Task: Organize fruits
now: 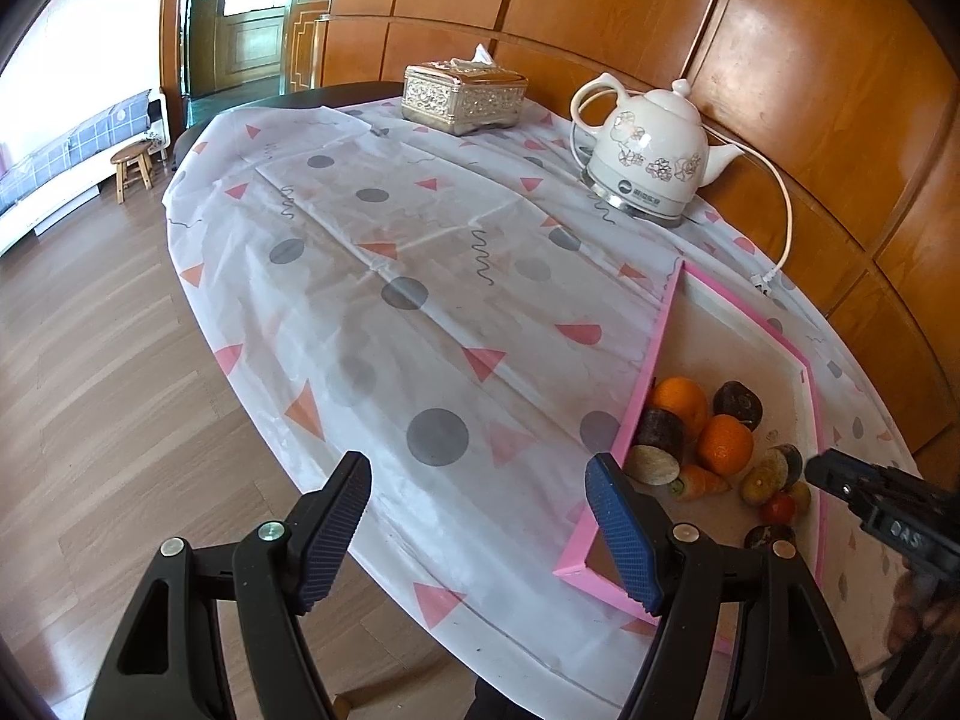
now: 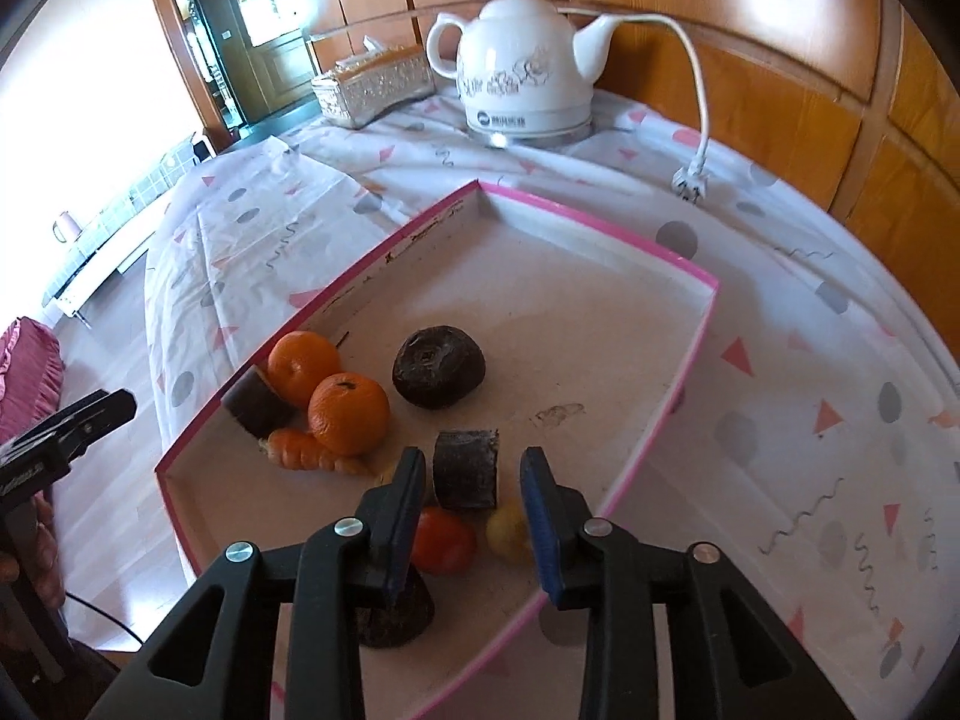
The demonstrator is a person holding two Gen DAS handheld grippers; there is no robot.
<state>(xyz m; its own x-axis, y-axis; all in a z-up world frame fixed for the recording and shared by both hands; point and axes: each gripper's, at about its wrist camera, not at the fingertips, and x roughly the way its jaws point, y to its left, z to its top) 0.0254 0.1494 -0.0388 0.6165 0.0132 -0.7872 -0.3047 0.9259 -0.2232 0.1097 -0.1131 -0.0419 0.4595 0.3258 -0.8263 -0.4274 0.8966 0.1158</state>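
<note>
A pink-rimmed tray (image 2: pixel 660 252) (image 1: pixel 651 354) holds two oranges (image 2: pixel 348 414) (image 1: pixel 723 444), a small carrot (image 2: pixel 306 450) (image 1: pixel 699 480), a round dark fruit (image 2: pixel 438 366) (image 1: pixel 738 405), dark cut pieces (image 2: pixel 468 468) (image 1: pixel 657 444), a red tomato (image 2: pixel 444 540) (image 1: pixel 779 507) and a small yellow fruit (image 2: pixel 507 531). My right gripper (image 2: pixel 477 516) is open and empty, low over the tray, its fingers on either side of a dark cut piece. My left gripper (image 1: pixel 480 534) is open and empty over the table's near edge, left of the tray.
A white floral electric kettle (image 1: pixel 651 150) (image 2: pixel 528 60) with its cord and plug (image 2: pixel 690 177) stands at the back by the wooden wall. A gold tissue box (image 1: pixel 462 96) (image 2: pixel 372 84) stands farther back. The patterned tablecloth (image 1: pixel 390 300) covers the table.
</note>
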